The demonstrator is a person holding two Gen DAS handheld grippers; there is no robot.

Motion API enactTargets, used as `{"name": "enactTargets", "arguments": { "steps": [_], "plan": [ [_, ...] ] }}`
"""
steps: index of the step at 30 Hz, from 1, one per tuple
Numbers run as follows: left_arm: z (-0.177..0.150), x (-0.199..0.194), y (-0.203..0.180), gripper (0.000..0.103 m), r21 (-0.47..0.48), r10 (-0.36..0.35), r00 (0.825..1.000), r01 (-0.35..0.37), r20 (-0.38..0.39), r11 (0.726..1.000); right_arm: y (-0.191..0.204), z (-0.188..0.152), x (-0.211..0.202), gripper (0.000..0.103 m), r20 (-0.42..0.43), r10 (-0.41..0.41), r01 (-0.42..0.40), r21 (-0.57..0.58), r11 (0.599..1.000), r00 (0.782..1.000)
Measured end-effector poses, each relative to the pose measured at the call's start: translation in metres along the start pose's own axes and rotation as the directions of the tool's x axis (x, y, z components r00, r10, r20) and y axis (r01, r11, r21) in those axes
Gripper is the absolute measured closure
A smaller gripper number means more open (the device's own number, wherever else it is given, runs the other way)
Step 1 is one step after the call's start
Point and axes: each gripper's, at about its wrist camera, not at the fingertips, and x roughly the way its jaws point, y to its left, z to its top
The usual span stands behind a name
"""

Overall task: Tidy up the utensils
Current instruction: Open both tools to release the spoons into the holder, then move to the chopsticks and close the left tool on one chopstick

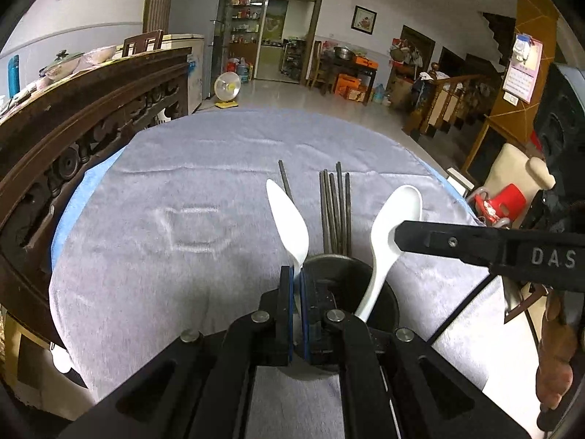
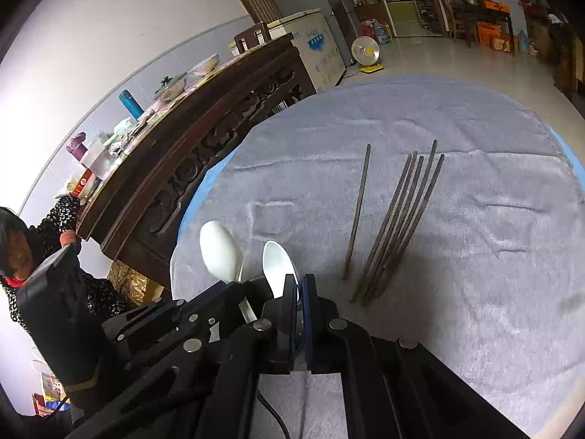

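Observation:
My left gripper (image 1: 297, 281) is shut on the handle of a white spoon (image 1: 289, 216), its bowl pointing away, right above a dark round utensil cup (image 1: 384, 292). My right gripper (image 2: 300, 289) is shut on a second white spoon (image 2: 279, 267); in the left wrist view this spoon (image 1: 395, 216) stands in the cup with the right gripper's finger (image 1: 475, 245) across it. The first spoon (image 2: 223, 250) and the left gripper (image 2: 175, 325) show in the right wrist view. Several dark chopsticks (image 1: 336, 208) lie on the grey towel (image 1: 182, 190), one chopstick (image 2: 358, 208) apart from the bundle (image 2: 398, 226).
A carved dark wooden sideboard (image 1: 91, 117) runs along the left of the towel-covered table, with dishes and a blue bottle (image 2: 131, 104) on top. A person (image 2: 22, 252) stands at the left. The table edge falls off at the far side and right.

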Motion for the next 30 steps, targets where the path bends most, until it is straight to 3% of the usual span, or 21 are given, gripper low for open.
{"name": "enactTargets", "arguments": {
  "steps": [6,8,10,13,14,20,25,30],
  "plan": [
    [-0.004,-0.007,-0.002,0.096,0.008,-0.003,1.000,0.003,-0.013,1.000,-0.001,-0.006,0.004,0.095,-0.029,0.004,-0.004,0.003,1.000,1.000],
    [-0.004,-0.011,0.000,0.081,0.004,-0.006,1.000,0.006,-0.016,1.000,0.000,-0.008,0.005,0.095,-0.045,0.008,-0.008,-0.002,1.000,0.999],
    [-0.003,-0.016,0.003,0.061,-0.010,-0.008,1.000,0.008,-0.005,1.000,-0.001,-0.008,0.004,0.088,-0.042,0.008,-0.008,0.001,1.000,0.999],
    [0.002,-0.030,0.012,0.049,-0.039,0.000,1.000,0.001,0.024,0.999,-0.007,-0.008,-0.001,0.051,-0.036,0.022,-0.021,0.028,0.999,0.999],
    [0.003,-0.033,0.014,0.047,-0.047,0.002,1.000,-0.001,0.031,0.999,-0.009,-0.008,-0.004,0.048,-0.031,0.033,-0.031,0.036,0.999,0.999],
    [0.023,-0.035,0.053,0.045,-0.161,0.032,0.999,-0.025,0.040,0.987,-0.031,-0.003,-0.024,0.047,0.007,0.075,-0.075,0.114,0.991,0.997],
    [0.042,-0.002,0.088,0.044,-0.239,0.037,0.996,-0.056,-0.084,0.969,-0.076,-0.001,-0.018,0.047,-0.026,0.041,-0.034,0.236,0.971,0.999],
    [0.045,0.044,0.114,0.044,-0.287,0.053,0.969,-0.124,-0.242,0.950,-0.129,-0.006,0.006,0.047,-0.109,0.041,0.002,0.364,0.931,0.993]
  ]
}}
